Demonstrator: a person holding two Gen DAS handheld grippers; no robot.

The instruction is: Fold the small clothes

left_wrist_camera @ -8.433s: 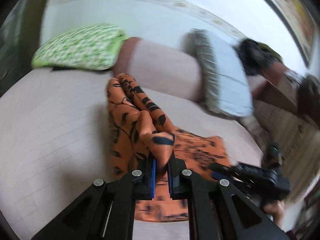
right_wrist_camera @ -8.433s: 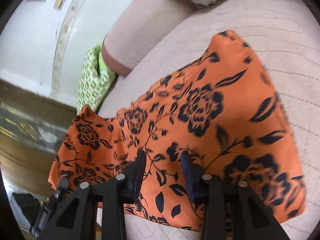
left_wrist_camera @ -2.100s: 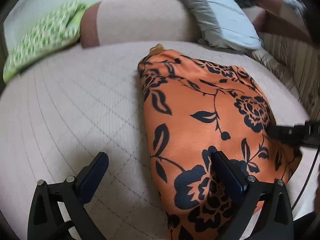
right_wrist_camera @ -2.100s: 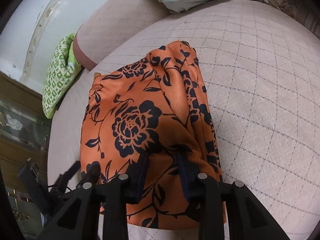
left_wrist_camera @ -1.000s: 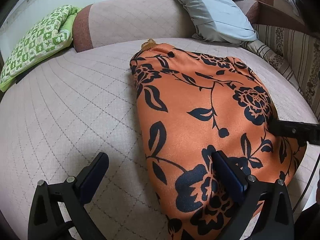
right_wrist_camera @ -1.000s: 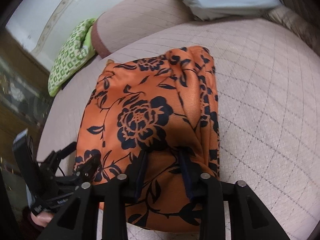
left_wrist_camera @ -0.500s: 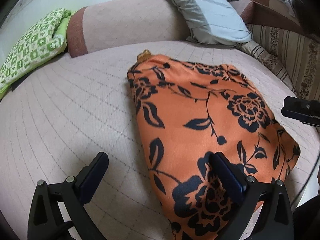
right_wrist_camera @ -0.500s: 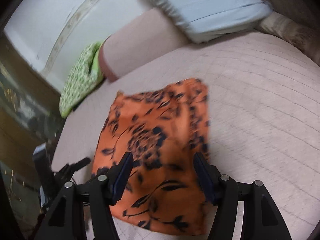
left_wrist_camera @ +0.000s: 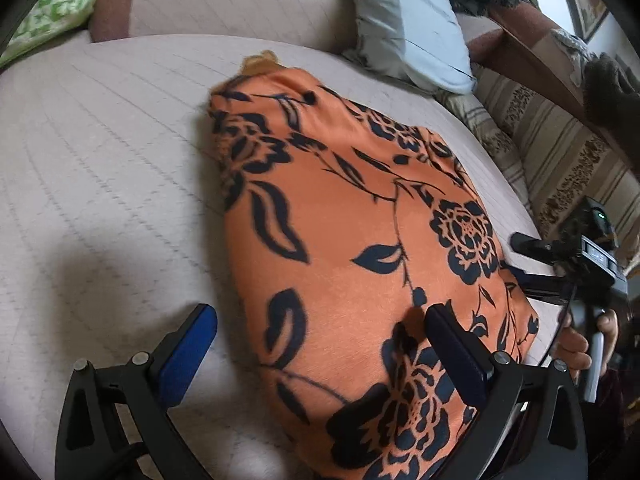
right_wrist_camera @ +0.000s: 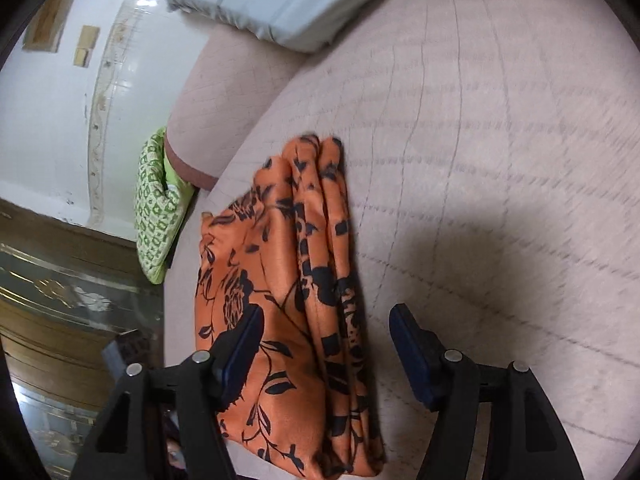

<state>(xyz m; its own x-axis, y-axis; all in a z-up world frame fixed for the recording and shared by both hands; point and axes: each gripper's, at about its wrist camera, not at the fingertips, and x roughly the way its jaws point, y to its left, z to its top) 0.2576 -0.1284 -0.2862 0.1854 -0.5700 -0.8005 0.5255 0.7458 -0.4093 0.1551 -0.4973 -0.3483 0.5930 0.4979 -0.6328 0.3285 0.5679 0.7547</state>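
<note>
Now, with the right gripper (right_wrist_camera: pixel 324 344) opening its jaws over the folded orange dress (right_wrist_camera: pixel 288 300) and the left gripper (left_wrist_camera: pixel 320 348) wide open above it, both should lift straight off so the layers on the bed (right_wrist_camera: pixel 500 140) stay stacked.

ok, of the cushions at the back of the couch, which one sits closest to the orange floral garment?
The pale blue-grey pillow, leaning just beyond the orange floral garment; the green-and-white patterned cushion lies farther away, past the pink bolster.

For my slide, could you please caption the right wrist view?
Right gripper opening above the folded orange cloth on the bed.
</note>
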